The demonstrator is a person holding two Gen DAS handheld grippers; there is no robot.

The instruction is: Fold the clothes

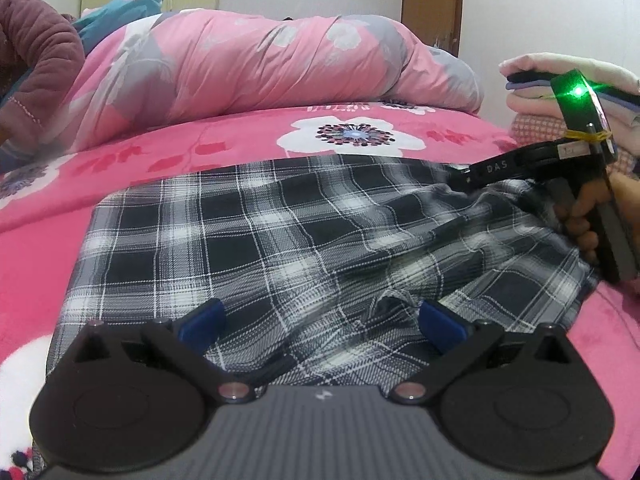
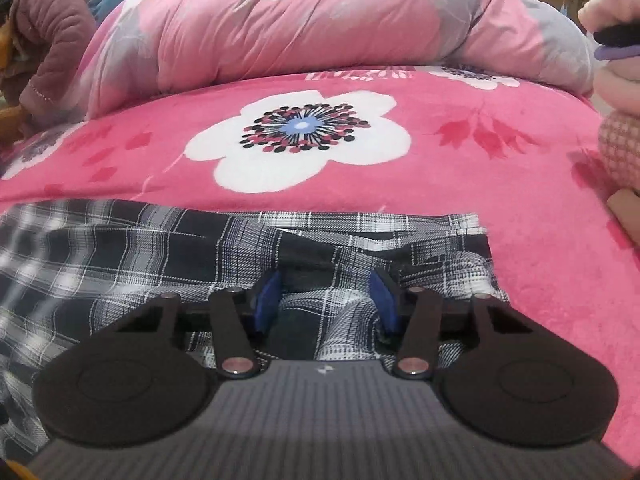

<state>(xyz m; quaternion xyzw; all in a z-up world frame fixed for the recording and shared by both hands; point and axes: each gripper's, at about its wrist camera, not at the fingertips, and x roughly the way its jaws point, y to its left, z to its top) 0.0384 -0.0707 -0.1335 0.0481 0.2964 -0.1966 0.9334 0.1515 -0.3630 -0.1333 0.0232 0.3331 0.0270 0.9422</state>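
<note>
Pink floral bedspread (image 2: 440,100) carries the plaid garment (image 1: 256,236), spread near. Left gripper (image 1: 320,320) gapes wide above it. Right gripper (image 2: 326,304), half-narrowed, straddles a bunched fold at the far right edge, apparently unpinched. Next: clamp, fold leftward.

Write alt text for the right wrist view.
The right gripper noses into a bunched fold of a black-and-white plaid garment, cloth rising between its blue-padded fingers, which stand apart. The garment lies on a pink flowered blanket; behind it are a rolled pink quilt and, far right, stacked folded clothes.
</note>
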